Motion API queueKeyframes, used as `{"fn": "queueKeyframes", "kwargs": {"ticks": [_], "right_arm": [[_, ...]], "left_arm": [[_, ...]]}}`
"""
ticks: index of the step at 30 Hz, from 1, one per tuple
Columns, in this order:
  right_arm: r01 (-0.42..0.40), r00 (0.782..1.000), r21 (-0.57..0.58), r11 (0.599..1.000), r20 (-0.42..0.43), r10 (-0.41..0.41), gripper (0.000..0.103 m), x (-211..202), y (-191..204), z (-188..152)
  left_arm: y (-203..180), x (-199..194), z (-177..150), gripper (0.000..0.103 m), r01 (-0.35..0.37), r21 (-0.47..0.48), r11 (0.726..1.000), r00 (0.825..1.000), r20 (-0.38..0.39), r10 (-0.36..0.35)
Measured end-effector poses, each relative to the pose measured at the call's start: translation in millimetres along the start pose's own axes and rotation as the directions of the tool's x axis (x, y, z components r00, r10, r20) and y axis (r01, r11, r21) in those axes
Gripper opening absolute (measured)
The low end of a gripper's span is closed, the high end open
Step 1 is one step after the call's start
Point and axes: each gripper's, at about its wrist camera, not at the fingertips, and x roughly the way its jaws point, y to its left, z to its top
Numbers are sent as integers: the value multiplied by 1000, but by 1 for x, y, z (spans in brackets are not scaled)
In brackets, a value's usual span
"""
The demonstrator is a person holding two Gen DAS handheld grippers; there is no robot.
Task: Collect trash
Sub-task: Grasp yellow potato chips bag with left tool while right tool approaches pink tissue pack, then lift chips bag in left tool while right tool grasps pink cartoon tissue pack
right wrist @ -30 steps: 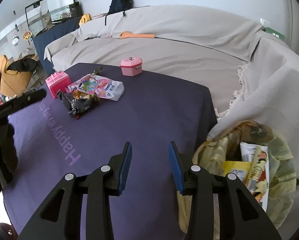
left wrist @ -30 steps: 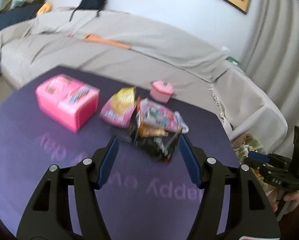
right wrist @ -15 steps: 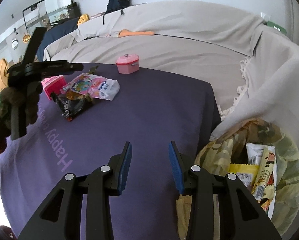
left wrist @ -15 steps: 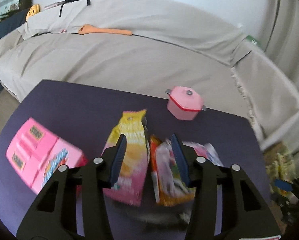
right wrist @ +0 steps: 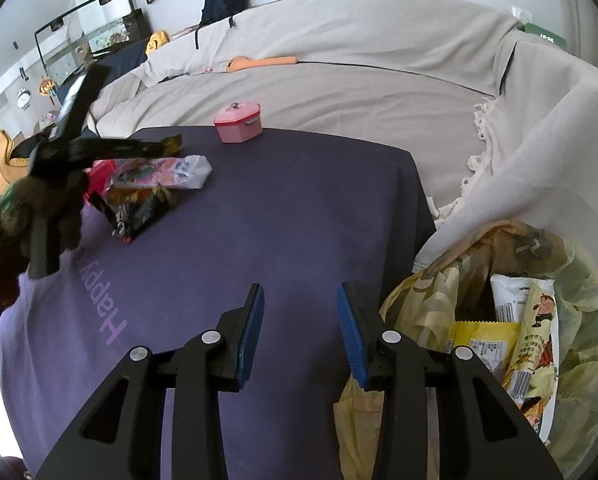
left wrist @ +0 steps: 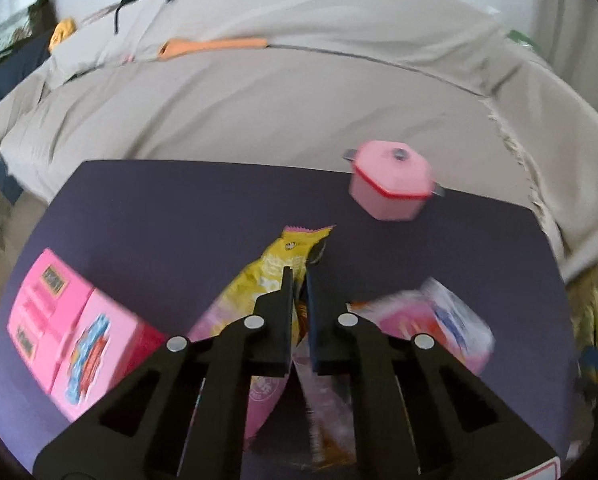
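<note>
Swung in over the wrapper pile near the table's (right wrist: pixel 299 208) far-left corner, the left gripper (left wrist: pixel 297 280) has just been closing, now pinching the yellow wrapper (left wrist: pixel 273 268), light, crinkly and slippery, by its edge; the right gripper (right wrist: pixel 300 320) waits half-open, empty.

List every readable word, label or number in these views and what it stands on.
"Happy", pale lettering on the purple tablecloth.
Print on the snack wrappers in the yellow trash bag: too small to read.
Labels on the pink toy box: blurred.
Green sign behind the sofa: unreadable.
</note>
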Motion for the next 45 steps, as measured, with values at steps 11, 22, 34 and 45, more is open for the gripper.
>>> {"fn": "queueKeyframes", "kwargs": {"ticks": [11, 22, 34, 45], "right_arm": [[-68, 998, -51, 996, -1, 68, 36, 3, 45, 16], [-178, 983, 87, 980, -40, 182, 37, 41, 83, 51], [-114, 987, 147, 983, -99, 130, 66, 103, 104, 76], [-55, 981, 58, 997, -184, 65, 65, 120, 131, 90]], "left_arm": [[9, -84, -84, 4, 215, -24, 976, 976, 20, -215], [57, -112, -113, 40, 177, -132, 975, 983, 70, -169], [72, -116, -133, 45, 131, -154, 979, 991, 56, -123], [88, -124, -147, 47, 169, -208, 963, 985, 64, -159]]}}
